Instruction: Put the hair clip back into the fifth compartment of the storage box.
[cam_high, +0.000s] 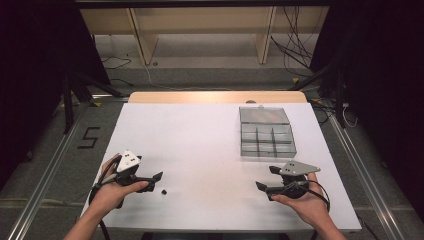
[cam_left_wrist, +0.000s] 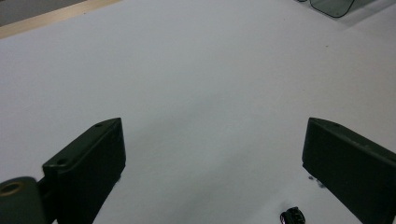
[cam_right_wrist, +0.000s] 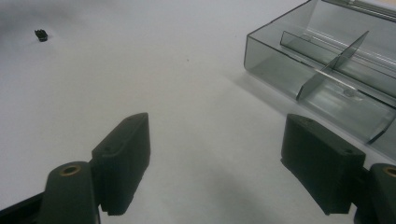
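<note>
A: What's on the table?

B: A white table (cam_high: 210, 145) w/ a wooden strip along its far edge. A person's hands come in from the bottom of the high view, each holding a black two-jaw gripper low over the near part of the table. The left gripper (cam_high: 159, 176) is near the left edge, pointing right; the right gripper (cam_high: 267, 178) is near the right edge, pointing left. Each carries a grey three-cornered plate on top.

A: Claws apart or together?

B: Both apart & holding nothing. In the left gripper view the two jaws stand wide w/ bare white table between them; same in the right gripper view.

A: Any objects?

B: Two. A small black part (cam_high: 164, 191) lies on the table just beside the left gripper's tips, not touching them. In the left gripper view it sits at the bottom edge, nearer the right-hand jaw (cam_left_wrist: 293, 216); in the right gripper view it's a tiny speck far off at upper left (cam_right_wrist: 41, 34). What it is exactly – too small to tell.

A: And the other?

B: A clear smoky plastic box (cam_high: 266, 132) w/ dividers, lid open, on the far right part of the table, beyond the right gripper. Its compartments look empty. The right gripper view shows its near corner & partitions (cam_right_wrist: 322, 70), apart from the jaws
</note>
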